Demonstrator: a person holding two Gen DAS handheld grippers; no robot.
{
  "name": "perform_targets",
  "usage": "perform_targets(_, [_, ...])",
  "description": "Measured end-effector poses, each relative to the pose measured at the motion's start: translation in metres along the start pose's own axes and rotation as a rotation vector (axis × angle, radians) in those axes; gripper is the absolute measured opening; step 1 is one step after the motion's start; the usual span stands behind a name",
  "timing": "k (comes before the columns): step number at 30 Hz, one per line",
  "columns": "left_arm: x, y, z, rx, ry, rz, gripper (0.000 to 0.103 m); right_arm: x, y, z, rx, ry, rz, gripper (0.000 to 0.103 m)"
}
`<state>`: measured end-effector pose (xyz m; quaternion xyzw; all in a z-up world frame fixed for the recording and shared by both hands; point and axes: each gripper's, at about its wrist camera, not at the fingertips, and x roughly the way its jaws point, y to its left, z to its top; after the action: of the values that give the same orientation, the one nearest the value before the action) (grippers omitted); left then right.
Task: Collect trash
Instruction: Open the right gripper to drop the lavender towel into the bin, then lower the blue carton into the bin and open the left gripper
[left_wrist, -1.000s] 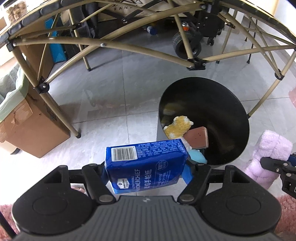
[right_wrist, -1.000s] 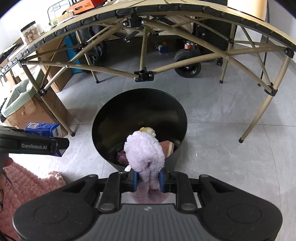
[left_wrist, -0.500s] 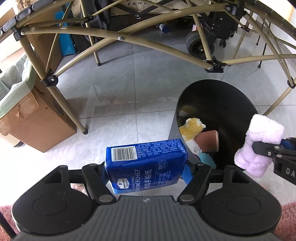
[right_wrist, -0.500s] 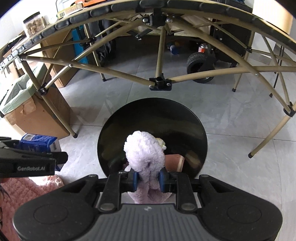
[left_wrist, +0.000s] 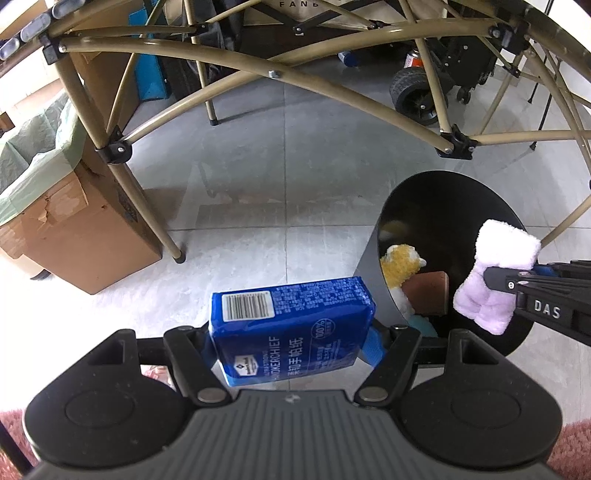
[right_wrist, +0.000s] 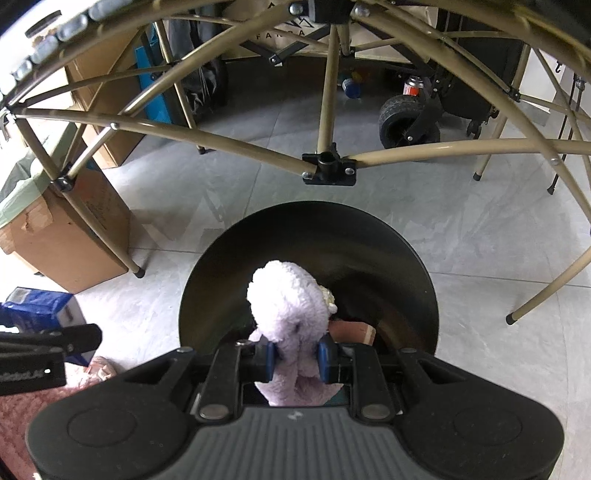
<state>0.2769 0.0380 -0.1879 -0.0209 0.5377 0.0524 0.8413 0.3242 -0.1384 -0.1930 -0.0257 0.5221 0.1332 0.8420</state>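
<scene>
Lilac plush toy: the soft, fluffy pale-purple stuffed toy (right_wrist: 290, 314) sits at lower centre of the right wrist view, directly over the mouth of the round black trash bin (right_wrist: 406, 258); in the left wrist view it shows at the right edge (left_wrist: 495, 280), above the bin's far side.
Right hand-held gripper (right_wrist: 297, 356): pinching the plush toy at its narrow middle, blue pads sunk into the pile.
How the toy handles: judged light, squashy and not fragile; the fur gives under the pads, so a grip at the waist holds best, and it should fall free once the jaws part.
Blue tissue pack: a rectangular blue plastic-wrapped pack with a white barcode label (left_wrist: 291, 325), at lower centre of the left wrist view, left of the bin and not yet over it.
Left hand-held gripper (left_wrist: 291, 339): clamped on the pack's two short ends.
How the pack handles: judged light and slightly compressible, the film slick; end-to-end hold looks secure.
Bin contents: a yellow-and-white plush (left_wrist: 400, 262) and a reddish-brown block (left_wrist: 428, 291) lie inside.
Surroundings: grey tiled floor (left_wrist: 277, 184); tan folding metal frame (left_wrist: 258, 77) across the top; cardboard box (left_wrist: 74, 240) at left.
</scene>
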Motion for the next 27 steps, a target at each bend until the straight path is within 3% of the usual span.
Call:
perform_targets(5, [0.004, 0.003, 0.002, -0.015, 0.015, 0.003, 0.072, 0.015, 0.002, 0.003, -0.007, 0.024, -0.001, 0.022])
perform_targets(8, [0.002, 0.003, 0.003, -0.019, 0.006, 0.002, 0.072, 0.021, 0.001, 0.004, 0.005, 0.034, 0.0, 0.03])
perform_targets(13, [0.005, 0.003, 0.003, -0.016, 0.011, 0.006, 0.072, 0.027, -0.002, 0.005, 0.019, 0.039, -0.015, 0.055])
perform_targets(18, [0.005, 0.003, 0.003, -0.016, 0.012, 0.006, 0.072, 0.025, -0.004, 0.004, 0.037, 0.036, -0.022, 0.092])
perform_targets(23, [0.005, 0.002, 0.003, -0.012, 0.012, 0.005, 0.072, 0.022, -0.005, 0.003, 0.039, 0.028, -0.021, 0.103])
perform_targets(27, [0.004, 0.001, 0.005, -0.009, 0.006, 0.001, 0.072, 0.018, -0.009, 0.004, 0.047, 0.018, -0.024, 0.103])
